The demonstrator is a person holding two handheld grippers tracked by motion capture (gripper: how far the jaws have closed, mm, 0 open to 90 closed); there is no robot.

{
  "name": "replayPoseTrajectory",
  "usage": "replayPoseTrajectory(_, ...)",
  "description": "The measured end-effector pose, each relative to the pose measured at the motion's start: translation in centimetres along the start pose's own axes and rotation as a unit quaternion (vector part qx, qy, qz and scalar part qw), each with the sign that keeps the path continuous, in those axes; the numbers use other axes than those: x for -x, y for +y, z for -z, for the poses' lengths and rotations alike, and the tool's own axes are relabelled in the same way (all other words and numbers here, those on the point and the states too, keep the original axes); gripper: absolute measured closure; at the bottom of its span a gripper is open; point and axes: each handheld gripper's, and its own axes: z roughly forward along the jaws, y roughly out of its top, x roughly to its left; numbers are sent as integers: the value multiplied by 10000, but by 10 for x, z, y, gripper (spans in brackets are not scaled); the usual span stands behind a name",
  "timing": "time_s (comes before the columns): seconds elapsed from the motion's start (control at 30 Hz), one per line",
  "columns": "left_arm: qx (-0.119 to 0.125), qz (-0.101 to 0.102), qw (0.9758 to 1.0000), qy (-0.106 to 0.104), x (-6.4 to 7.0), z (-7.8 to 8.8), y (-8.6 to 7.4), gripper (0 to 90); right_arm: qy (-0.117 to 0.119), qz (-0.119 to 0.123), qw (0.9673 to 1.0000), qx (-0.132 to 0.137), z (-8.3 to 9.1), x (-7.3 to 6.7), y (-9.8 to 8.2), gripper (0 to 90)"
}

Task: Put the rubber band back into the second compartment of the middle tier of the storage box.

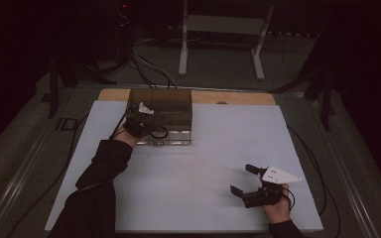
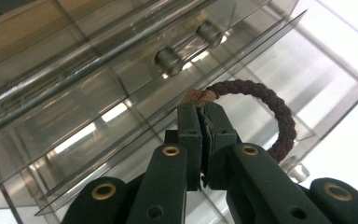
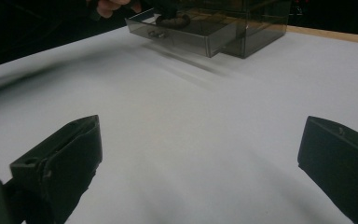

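Note:
A smoky clear plastic drawer box (image 1: 161,101) stands at the back left of the white mat, its bottom drawer (image 1: 176,137) pulled out toward me. My left gripper (image 1: 144,124) hangs over that drawer, shut on a dark braided bracelet (image 1: 158,132). In the left gripper view the jaws (image 2: 200,109) pinch the bracelet (image 2: 279,112) at its tan clasp, and the ring hangs inside the drawer walls by the two round knobs (image 2: 170,60). My right gripper (image 1: 242,179) rests low at the front right, open, with nothing between its fingers (image 3: 65,154).
The white mat (image 1: 198,163) lies bare between the two grippers. A wooden table edge (image 1: 233,96) shows behind the box. Cables trail along both sides of the mat, and a metal stand (image 1: 223,29) is on the floor beyond.

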Motion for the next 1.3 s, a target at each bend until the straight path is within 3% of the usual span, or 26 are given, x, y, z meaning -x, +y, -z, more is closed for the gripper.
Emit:
replayPoseTrajectory(0.43,-189,-125,9997,-52,5,-6,-1,883,22,30,10000,-14,0,-1,0,0)
replayPoseTrajectory(0.7,-280,-80,9995,-114,5,-8,-2,882,26,8,10000,-21,-1,0,0,0)
replayPoseTrajectory(1.1,-69,127,9998,-125,4,1,1,845,29,5,10000,-9,0,0,0,0)
replayPoseTrajectory(1.17,0,111,9999,-69,6,4,3,723,24,29,10000,-16,0,-1,0,0)
replayPoseTrajectory(1.3,97,90,9999,-88,10,12,5,645,30,15,10000,-19,0,0,0,0)
